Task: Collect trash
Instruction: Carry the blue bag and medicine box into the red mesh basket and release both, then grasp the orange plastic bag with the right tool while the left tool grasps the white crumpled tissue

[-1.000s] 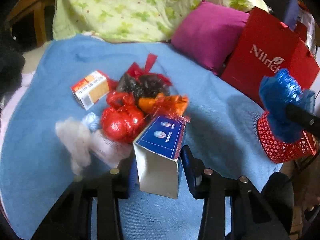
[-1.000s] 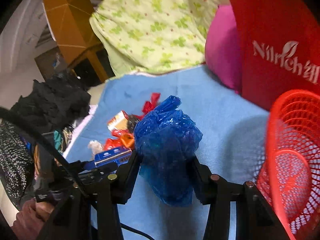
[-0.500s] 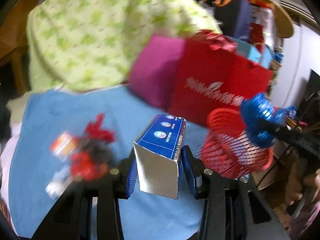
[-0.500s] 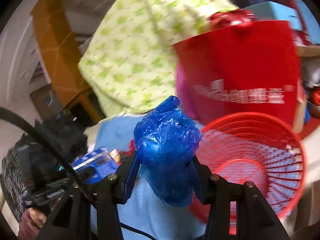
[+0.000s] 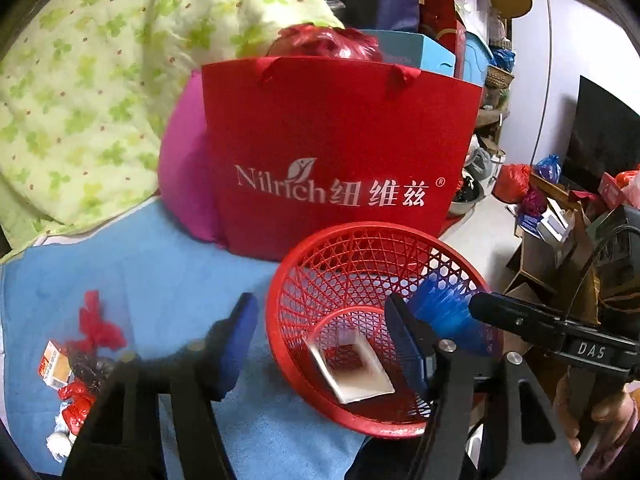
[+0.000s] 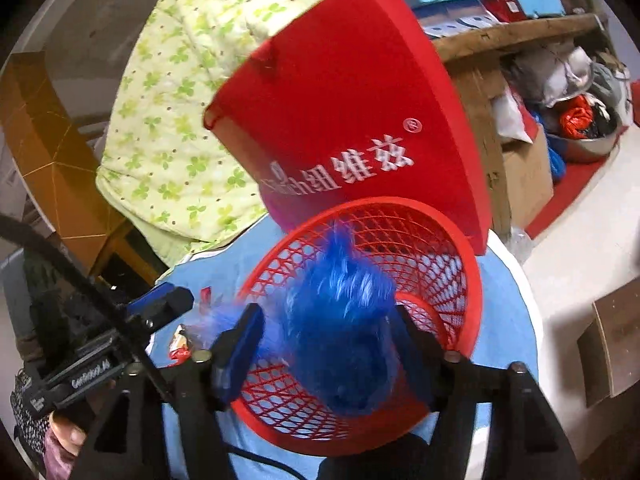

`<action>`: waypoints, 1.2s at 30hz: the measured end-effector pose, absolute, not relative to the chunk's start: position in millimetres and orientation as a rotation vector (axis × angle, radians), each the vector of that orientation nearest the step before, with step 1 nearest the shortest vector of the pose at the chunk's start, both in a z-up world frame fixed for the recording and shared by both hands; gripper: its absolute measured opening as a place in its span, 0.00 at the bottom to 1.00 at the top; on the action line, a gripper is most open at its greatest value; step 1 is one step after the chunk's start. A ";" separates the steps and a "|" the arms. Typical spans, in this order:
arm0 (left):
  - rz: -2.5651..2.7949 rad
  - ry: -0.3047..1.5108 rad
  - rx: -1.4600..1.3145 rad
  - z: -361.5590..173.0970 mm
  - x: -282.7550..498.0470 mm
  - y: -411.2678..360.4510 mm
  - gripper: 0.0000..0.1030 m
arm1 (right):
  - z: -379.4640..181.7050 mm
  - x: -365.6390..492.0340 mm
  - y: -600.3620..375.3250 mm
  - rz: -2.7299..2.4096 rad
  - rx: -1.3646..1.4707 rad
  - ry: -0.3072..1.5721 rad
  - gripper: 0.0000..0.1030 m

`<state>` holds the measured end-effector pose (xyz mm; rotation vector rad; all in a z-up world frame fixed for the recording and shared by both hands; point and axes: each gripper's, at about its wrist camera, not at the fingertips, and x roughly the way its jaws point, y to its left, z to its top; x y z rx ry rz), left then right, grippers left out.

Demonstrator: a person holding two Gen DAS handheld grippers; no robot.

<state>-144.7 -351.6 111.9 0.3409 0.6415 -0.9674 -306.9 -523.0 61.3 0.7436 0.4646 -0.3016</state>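
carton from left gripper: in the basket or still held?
In the basket. The carton lies on the floor of the red basket, clear of the left gripper, whose jaws have just been opening and stand apart, nothing between.

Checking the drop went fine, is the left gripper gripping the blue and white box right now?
No, the left gripper stands open with nothing between its fingers, and the box lies inside the red basket.

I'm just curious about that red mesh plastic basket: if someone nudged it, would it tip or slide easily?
Probably yes. The red mesh plastic basket looks thin and open-weave, so likely light. It seems to sit tilted on the soft blue towel, so a push may rock it. Its only visible load, a small box, adds little weight.
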 end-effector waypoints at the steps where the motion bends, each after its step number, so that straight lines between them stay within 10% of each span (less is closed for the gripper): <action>1: -0.970 0.637 0.337 112.3 -145.4 -348.1 0.65 | 61.7 -308.4 -522.8 -0.294 0.750 0.454 0.69; 18: -0.366 0.668 0.179 78.8 -84.5 -62.5 0.70 | 130.2 -258.5 -396.2 0.024 0.491 0.355 0.69; 36: -0.248 0.877 0.015 -1.9 -14.8 17.0 0.70 | -12.7 -63.0 -291.1 0.205 0.468 0.860 0.69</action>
